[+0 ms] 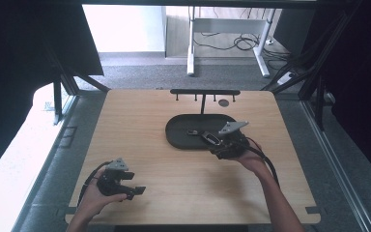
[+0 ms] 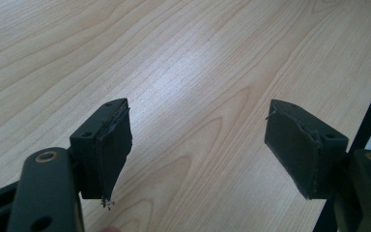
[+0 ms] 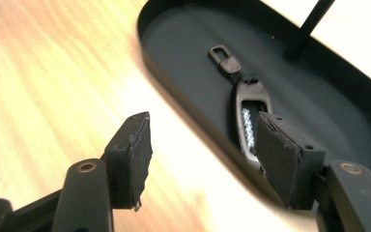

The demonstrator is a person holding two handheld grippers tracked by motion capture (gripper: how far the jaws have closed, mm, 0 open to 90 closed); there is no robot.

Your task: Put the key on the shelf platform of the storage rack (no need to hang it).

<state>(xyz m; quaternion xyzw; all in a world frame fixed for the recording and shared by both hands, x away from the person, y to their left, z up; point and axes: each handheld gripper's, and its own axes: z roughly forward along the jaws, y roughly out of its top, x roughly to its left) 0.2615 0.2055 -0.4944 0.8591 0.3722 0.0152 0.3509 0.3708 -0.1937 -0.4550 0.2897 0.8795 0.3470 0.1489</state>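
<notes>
Both grippers gape empty: left gripper [image 1: 125, 182] over table [image 1: 174, 193], right gripper [image 1: 217, 140] angled over tray [image 1: 178, 135].

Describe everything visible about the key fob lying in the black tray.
The key fob is a dark, elongated oval case with a glossy rim and a row of small bright marks down its face. A metal clasp is fixed to its far end. It lies flat on the floor of the black oval tray, near the tray's near rim, lengthwise. The right gripper stands above that rim, jaws apart, not touching it; one jaw hides the fob's near end.
</notes>
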